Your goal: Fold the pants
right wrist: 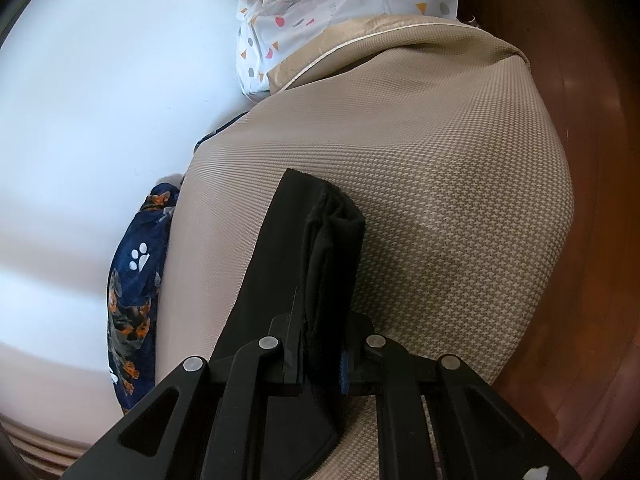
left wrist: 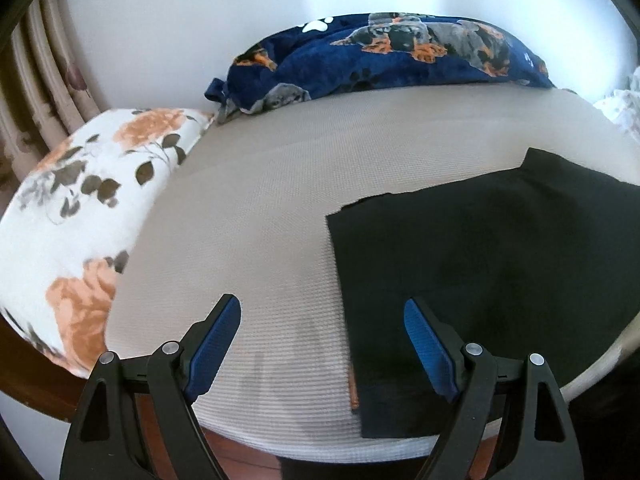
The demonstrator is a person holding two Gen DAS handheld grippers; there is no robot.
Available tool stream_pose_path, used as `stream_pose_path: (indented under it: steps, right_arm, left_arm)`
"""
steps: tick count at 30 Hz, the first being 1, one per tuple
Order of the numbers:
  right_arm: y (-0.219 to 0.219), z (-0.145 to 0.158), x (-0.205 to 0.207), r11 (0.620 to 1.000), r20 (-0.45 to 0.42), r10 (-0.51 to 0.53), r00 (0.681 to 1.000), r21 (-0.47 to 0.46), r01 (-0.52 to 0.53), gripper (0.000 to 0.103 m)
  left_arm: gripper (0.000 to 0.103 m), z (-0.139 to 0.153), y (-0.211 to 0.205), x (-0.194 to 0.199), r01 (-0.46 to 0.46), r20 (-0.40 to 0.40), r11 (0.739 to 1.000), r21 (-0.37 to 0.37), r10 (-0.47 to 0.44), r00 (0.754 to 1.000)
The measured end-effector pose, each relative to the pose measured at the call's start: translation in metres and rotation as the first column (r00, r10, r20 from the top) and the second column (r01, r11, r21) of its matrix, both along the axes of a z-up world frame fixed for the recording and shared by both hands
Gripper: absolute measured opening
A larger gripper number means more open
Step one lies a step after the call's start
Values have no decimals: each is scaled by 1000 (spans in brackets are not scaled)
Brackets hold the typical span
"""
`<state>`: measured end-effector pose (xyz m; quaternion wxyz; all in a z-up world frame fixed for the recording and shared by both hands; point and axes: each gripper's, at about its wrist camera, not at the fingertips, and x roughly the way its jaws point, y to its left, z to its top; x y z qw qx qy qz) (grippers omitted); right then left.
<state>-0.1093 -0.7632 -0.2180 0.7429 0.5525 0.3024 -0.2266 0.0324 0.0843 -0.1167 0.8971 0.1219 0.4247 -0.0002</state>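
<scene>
The black pants (left wrist: 480,264) lie folded flat on the beige mattress (left wrist: 280,208), right of centre in the left wrist view. My left gripper (left wrist: 322,320) is open and empty, hovering over the pants' left edge near the mattress front edge; its blue pads (left wrist: 218,344) show. In the right wrist view my right gripper (right wrist: 320,344) is shut on a thick folded end of the black pants (right wrist: 320,248), held just above the mattress (right wrist: 440,200).
A floral white and orange pillow (left wrist: 80,224) lies at the left. A navy dog-print blanket (left wrist: 380,56) runs along the white wall. A white sheet with coloured triangles (right wrist: 320,8) sits at the bed's far end. Wooden floor (right wrist: 592,280) lies beside the bed.
</scene>
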Motion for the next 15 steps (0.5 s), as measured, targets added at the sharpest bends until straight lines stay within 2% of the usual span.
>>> stream_pose_path:
  steps: [3, 6, 9, 13, 15]
  right_arm:
    - [1, 1, 1, 1000, 4, 2, 1000, 5, -2, 13]
    - [1, -1, 0, 1000, 5, -2, 1000, 11, 2, 13]
    - [0, -2, 0, 1000, 3, -1, 1000, 12, 1, 13]
    - [1, -5, 0, 1000, 14, -5, 1000, 16, 5, 13]
    - [2, -5, 0, 1000, 18, -7, 1000, 19, 7, 13]
  left_arm:
    - [84, 5, 12, -1, -1, -16, 1000, -24, 1, 1000]
    - [84, 10, 33, -8, 26, -88, 991, -132, -38, 995]
    - [84, 12, 53, -20, 38, -145, 968, -248, -75, 987]
    - [75, -6, 73, -25, -12, -274, 894, -448, -125, 954]
    - [74, -20, 75, -23, -55, -334, 856, -515, -141, 932]
